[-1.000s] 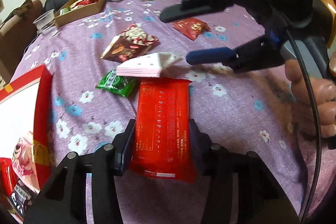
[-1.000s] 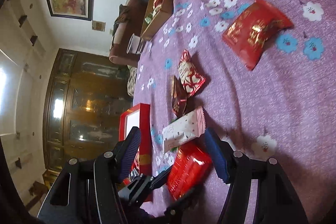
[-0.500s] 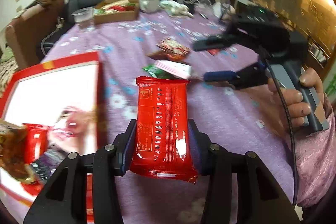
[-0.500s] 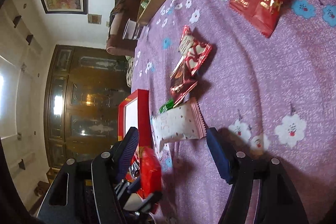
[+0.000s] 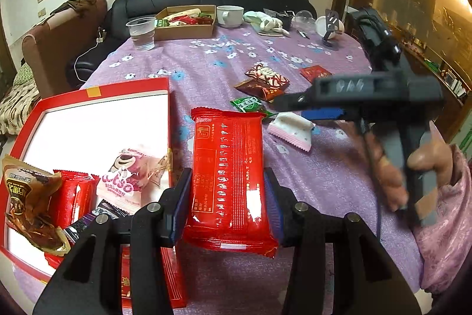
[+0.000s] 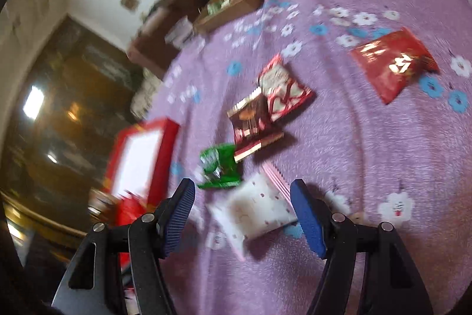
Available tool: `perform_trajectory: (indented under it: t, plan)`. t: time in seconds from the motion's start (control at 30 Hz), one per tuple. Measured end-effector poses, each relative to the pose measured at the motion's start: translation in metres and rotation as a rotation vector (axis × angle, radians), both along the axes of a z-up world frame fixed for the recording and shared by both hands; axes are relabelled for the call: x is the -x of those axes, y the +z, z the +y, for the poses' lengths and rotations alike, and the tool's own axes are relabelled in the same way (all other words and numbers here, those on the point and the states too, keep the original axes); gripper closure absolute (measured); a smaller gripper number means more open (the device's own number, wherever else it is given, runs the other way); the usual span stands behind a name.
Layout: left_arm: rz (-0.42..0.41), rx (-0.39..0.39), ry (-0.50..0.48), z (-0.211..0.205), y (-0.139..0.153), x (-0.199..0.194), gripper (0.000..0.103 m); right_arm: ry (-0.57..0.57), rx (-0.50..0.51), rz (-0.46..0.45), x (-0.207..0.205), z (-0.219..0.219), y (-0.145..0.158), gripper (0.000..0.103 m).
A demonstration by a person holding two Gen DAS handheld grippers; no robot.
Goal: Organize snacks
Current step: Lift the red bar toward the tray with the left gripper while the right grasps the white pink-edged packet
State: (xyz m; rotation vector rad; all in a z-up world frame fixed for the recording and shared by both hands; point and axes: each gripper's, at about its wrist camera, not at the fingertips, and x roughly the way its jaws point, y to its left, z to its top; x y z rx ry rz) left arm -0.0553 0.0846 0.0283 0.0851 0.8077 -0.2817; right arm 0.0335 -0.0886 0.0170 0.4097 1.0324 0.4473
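The red snack pack (image 5: 228, 182) sits dead centre in the left wrist view, clamped by its long sides in the left gripper (image 5: 228, 202), both blue pads pressing on the wrapper and the pack lifted clear of the purple flowered surface (image 5: 206, 61). Just to its left, filling the lower left of the frame, is the red box (image 5: 165, 114) with its white floor, and inside it lie a pink bear-print packet (image 5: 126, 182), a small red packet (image 5: 73, 197) and a brown packet (image 5: 26, 197), crowded toward the near end.

Over in the right wrist view, the right gripper (image 6: 243, 214) has its jaws standing wide, and the white packet with the pink crimped edge (image 6: 259, 214) lies between the blue pads in the lower middle of the frame, neither pad touching it. That view is blurred. Just above the white packet is a green packet (image 6: 219, 164), and above that a dark brown packet (image 6: 250, 120) overlapped by a red-and-white one (image 6: 283, 87). Well apart, at the upper right, lies a red foil packet (image 6: 389, 64).

At the top of the left wrist view stand a clear plastic cup (image 5: 141, 33), a brown cardboard box (image 5: 185, 22) holding more snacks, and a white mug (image 5: 230, 15). A hand (image 5: 395, 176) in a pink sleeve grips the right tool's handle at the right edge.
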Motion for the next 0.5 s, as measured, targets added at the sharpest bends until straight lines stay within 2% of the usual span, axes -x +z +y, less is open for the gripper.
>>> perform_trajectory:
  t: [0.07, 0.27, 0.3, 0.37, 0.43, 0.5]
  plan:
    - [0.001, 0.003, 0.004, 0.001, 0.001, 0.001, 0.059, 0.043, 0.121, -0.048, 0.005, 0.016, 0.001, 0.029]
    - [-0.001, 0.006, 0.032, 0.006, 0.003, -0.002, 0.059, 0.153, 0.446, -0.171, 0.025, 0.052, -0.006, 0.029]
    - [-0.002, 0.005, 0.035, 0.007, 0.003, -0.002, 0.059, 0.162, 0.494, -0.184, 0.027, 0.056, -0.007, 0.033]
    - [0.0, 0.007, 0.036, 0.007, 0.003, -0.002, 0.059, 0.15, 0.501, -0.184, 0.028, 0.057, -0.005, 0.048]
    - [0.003, 0.007, 0.035, 0.007, 0.003, -0.002, 0.059, 0.099, 0.492, -0.161, 0.021, 0.046, -0.005, 0.079]
    - [-0.001, 0.008, 0.033, 0.007, 0.004, -0.001, 0.059, 0.061, 0.423, -0.121, 0.016, 0.031, -0.003, 0.088]
